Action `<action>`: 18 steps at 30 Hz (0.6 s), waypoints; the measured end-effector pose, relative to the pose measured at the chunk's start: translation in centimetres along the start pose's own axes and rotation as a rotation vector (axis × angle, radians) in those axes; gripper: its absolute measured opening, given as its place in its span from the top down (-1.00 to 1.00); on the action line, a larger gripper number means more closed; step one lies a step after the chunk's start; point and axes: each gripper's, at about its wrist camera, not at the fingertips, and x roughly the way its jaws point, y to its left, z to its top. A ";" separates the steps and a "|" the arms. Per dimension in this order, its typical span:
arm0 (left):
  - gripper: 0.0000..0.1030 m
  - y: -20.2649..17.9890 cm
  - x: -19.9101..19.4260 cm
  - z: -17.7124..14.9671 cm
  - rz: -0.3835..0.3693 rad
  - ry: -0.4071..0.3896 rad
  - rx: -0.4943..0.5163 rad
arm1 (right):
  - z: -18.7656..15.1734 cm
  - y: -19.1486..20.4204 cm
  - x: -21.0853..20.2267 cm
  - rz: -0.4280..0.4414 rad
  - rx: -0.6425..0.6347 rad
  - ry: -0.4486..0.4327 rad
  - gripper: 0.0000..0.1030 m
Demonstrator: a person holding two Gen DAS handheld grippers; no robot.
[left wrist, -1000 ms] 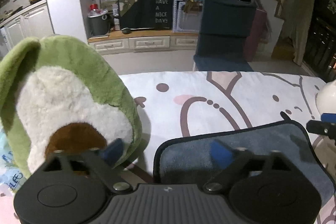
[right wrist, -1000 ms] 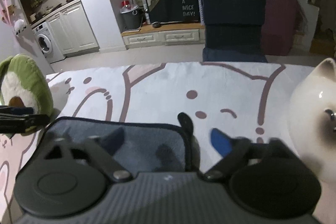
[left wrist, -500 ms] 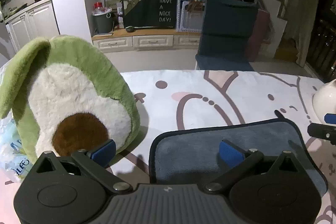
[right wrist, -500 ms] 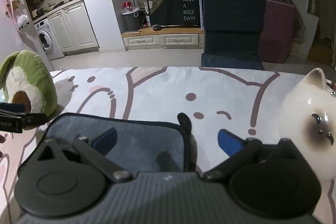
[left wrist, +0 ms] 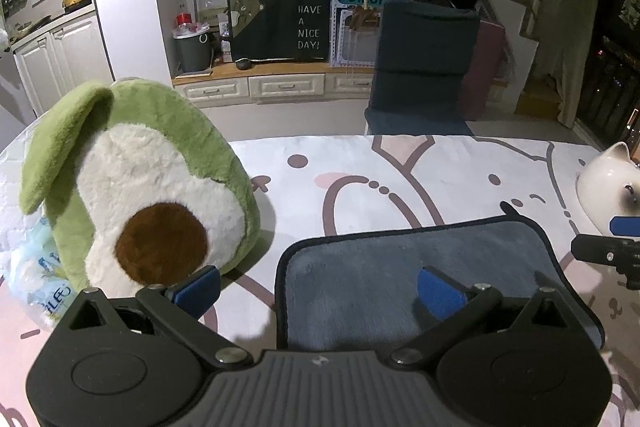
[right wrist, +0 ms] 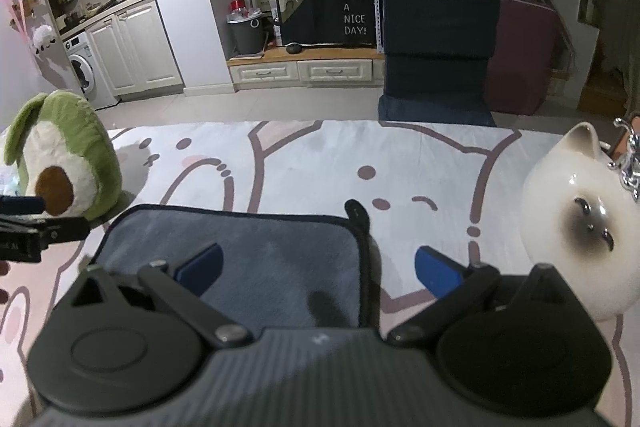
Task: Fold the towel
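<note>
- Towel (left wrist: 400,267), left wrist view: a blue-grey folded cloth with dark piping lies flat on the cartoon-print table cover (left wrist: 400,179), just right of the avocado plush (left wrist: 136,195) and apart from it.
- The left gripper (left wrist: 318,291) has just been opening and its jaws now stand spread wide. Nothing is clamped between them. Its right blue pad (left wrist: 438,293) hangs over the towel's near part, and its left pad is over bare cover by the plush. Whether the right pad grazes the pile is hard to judge from this angle.
- This view alone shows a plastic packet (left wrist: 36,279) tucked behind the plush. The other gripper's finger shows at the right edge, in front of the ceramic cat (left wrist: 604,183).
- Right wrist view: the right gripper (right wrist: 318,269) has likewise just been opening, and is fully spread and empty. Its left pad (right wrist: 200,267) is above the towel (right wrist: 260,259), its right pad over the cover (right wrist: 320,155) beyond the towel's right edge.
- Only here do the cat's (right wrist: 576,219) whole face, the silver ornament (right wrist: 630,163) beside it and the towel's hanging loop (right wrist: 357,213) show.
- The towel's long axis runs left to right across the table, with the loop at its far right corner pointing away from the cameras.
</note>
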 end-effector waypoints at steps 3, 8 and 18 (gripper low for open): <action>-1.00 -0.2 -0.6 -0.3 0.003 0.005 0.002 | -0.1 0.2 -0.5 0.000 0.006 0.008 -0.99; -1.00 -0.6 -1.7 -0.7 -0.002 0.009 0.007 | -0.2 0.7 -1.7 0.000 0.011 0.001 -0.99; -1.00 -1.2 -4.7 -1.4 -0.001 -0.003 0.006 | -1.1 1.4 -4.2 0.000 0.006 -0.003 -0.99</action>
